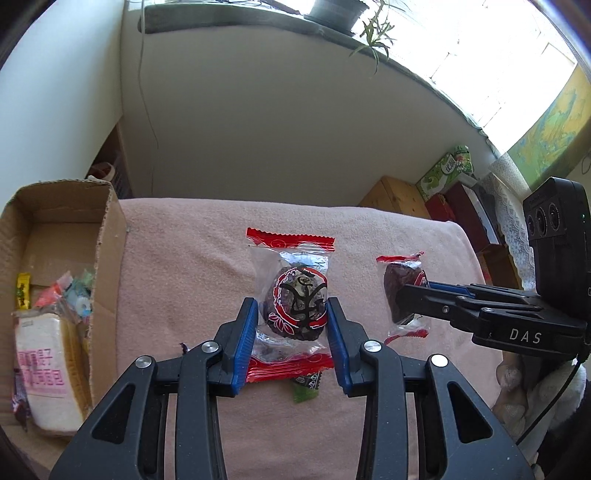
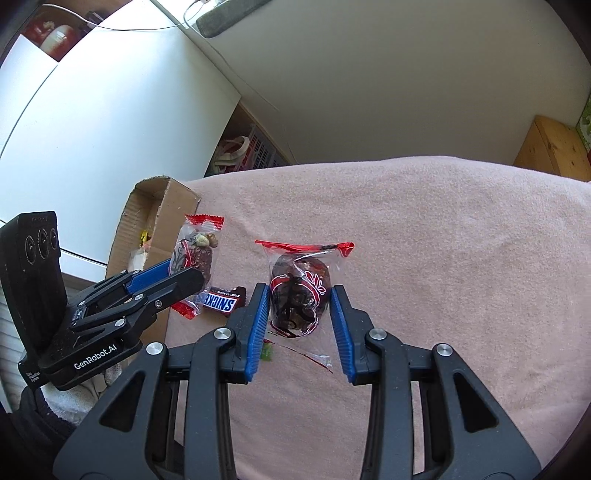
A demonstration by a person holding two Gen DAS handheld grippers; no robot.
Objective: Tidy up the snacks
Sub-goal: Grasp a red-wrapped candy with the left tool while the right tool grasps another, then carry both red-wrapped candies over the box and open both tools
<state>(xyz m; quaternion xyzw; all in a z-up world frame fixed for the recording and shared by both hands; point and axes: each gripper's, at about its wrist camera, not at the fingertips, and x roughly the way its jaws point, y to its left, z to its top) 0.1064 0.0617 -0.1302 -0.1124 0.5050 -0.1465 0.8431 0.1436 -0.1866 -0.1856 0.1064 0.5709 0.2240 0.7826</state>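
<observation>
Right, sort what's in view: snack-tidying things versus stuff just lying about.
For the job:
- left gripper, clamping a wrapped date
- right gripper, clamping another date packet
- Snickers bar
- cardboard box

Lying about:
- potted plant
- wooden crate
- green carton

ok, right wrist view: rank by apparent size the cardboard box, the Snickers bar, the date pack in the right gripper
1. cardboard box, though farthest and partly hidden
2. date pack held in the right gripper, enlarged by nearness to the lens
3. Snickers bar, partly hidden
</observation>
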